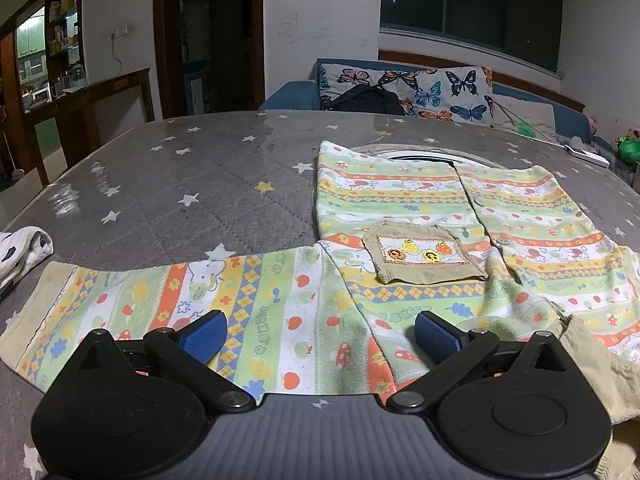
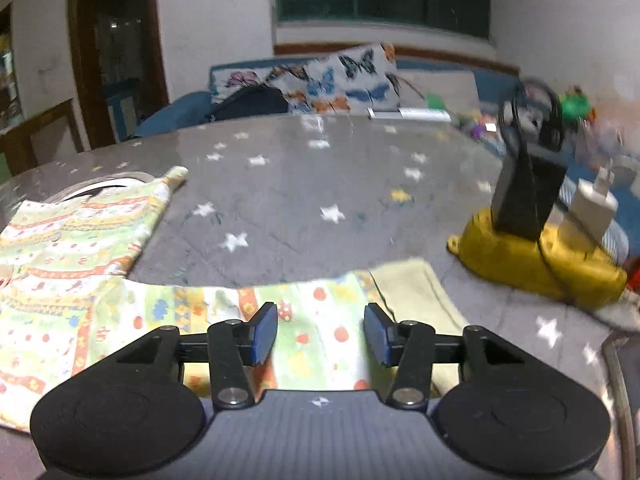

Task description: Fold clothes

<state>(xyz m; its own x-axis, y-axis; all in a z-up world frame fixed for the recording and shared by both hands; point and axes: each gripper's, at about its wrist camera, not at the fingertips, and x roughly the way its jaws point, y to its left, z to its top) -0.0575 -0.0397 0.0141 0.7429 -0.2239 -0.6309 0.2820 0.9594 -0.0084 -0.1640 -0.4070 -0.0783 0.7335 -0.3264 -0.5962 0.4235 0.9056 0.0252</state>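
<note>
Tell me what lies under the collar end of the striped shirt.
A curved white rim shows under the neck opening of the shirt, on the grey starred cover. The shirt hides the rest of it, so what it is stays unclear.

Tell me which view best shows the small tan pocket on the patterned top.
The left wrist view: the tan pocket lies sharp and whole on the patterned top, embroidered fruit visible. The right wrist view is blurred and catches only the top's right sleeve and side; the pocket is outside it.

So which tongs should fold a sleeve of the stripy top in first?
Probably the left. The left tongs stand wide open over the left sleeve, which lies flat and straight. The right tongs are only part open above the right sleeve, and that view is blurred.
</note>
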